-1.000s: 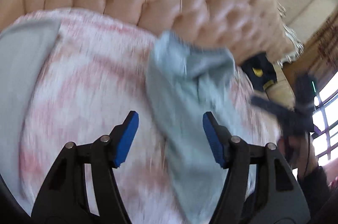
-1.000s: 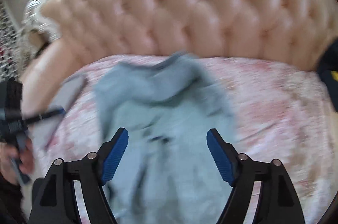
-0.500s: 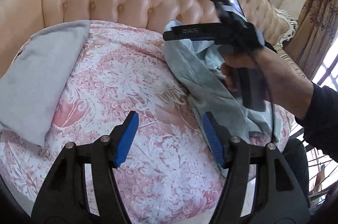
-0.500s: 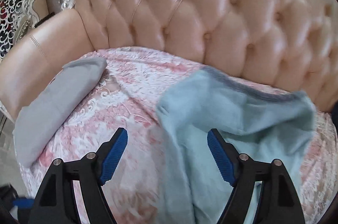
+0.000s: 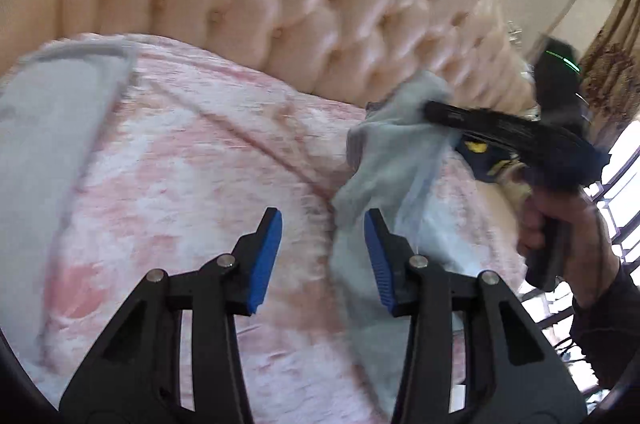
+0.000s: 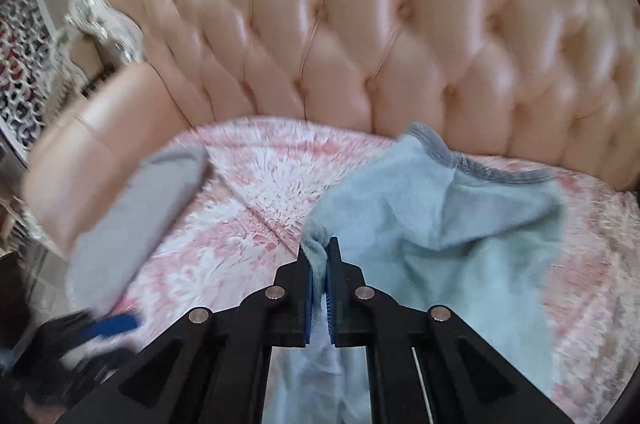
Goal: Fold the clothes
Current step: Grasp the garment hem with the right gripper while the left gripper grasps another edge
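Covering tufted sofa (image 6: 400, 35): pink floral throw (image 6: 256, 191)

Colours and patterns on the sofa.
Pale blue garment (image 6: 460, 224); pink-and-white floral cover (image 6: 260, 191); plain grey folded cloth (image 6: 136, 220); peach tufted backrest (image 6: 360, 23); blue pads (image 5: 264, 256).

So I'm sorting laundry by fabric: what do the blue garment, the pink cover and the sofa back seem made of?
Blue garment: soft matte knit, maybe cotton; it drapes limply and has a ribbed grey trim. Pink cover: thick woven or plush cloth with a white floral pattern; blur leaves the weave unclear. Sofa back: glossy leather or imitation; it shines and is button-tufted.
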{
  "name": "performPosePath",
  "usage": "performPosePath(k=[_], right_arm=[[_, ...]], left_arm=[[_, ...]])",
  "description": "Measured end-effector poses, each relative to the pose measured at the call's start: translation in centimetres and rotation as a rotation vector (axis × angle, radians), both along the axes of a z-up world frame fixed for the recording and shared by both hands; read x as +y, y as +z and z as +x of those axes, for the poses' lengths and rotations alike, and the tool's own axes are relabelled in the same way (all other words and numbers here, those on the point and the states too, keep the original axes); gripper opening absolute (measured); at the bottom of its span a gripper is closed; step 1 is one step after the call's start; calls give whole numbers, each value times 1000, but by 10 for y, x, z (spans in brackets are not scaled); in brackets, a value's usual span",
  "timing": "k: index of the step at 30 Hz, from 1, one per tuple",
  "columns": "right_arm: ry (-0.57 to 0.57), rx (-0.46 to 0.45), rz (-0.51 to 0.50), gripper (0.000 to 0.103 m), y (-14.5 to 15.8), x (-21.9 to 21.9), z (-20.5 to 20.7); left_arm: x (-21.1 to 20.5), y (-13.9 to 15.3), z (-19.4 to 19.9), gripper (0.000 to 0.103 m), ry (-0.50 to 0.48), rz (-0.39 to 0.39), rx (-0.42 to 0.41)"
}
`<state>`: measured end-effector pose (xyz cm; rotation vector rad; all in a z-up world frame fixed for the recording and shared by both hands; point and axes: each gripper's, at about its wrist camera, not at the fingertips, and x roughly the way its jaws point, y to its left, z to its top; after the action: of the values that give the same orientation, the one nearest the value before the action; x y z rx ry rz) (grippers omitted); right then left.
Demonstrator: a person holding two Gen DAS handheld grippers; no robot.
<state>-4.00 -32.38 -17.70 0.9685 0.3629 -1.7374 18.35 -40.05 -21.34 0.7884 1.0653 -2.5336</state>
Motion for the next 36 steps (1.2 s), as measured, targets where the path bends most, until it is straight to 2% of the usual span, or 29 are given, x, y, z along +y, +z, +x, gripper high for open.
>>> performPosePath(k=[3,5,10,13,19,20,21,24,27,31,32,36], right_arm=[[-7,10,-31,5,35,64,-1],[-48,-5,-38,5,41,109,-1],[-206,-119,-37,5,18,204,-7],[-259,-211,-40,5,-3,239,-4],[-322,-372,-16,5,-56,275,11],[-325,-385,-13,5,-61,279,13],[-325,-397,-9,5,-66,281,15],[-325,-416,-10,5,-71,288,16],[-329,-414,-16,5,-69,293,14],[-329,-382,-17,5,-61,296,13],[-328,-379,-17,5,-61,297,13],[-324,-393,-15,5,-64,299,13]], left_arm=[[7,8,-25,46,-50,22,28],[13,14,-44,46,-87,33,42],[41,31,-99,47,-208,22,14],[61,41,-129,47,-281,-27,-22],[84,58,-184,47,-419,-122,-139],[87,61,-194,48,-440,-138,-159],[91,62,-205,53,-470,-156,-179],[103,62,-238,61,-559,-211,-235],[108,55,-270,61,-618,-249,-270],[132,47,-309,61,-791,-418,-308],[137,45,-316,61,-833,-436,-315],[149,30,-351,61,-1007,-425,-346]])
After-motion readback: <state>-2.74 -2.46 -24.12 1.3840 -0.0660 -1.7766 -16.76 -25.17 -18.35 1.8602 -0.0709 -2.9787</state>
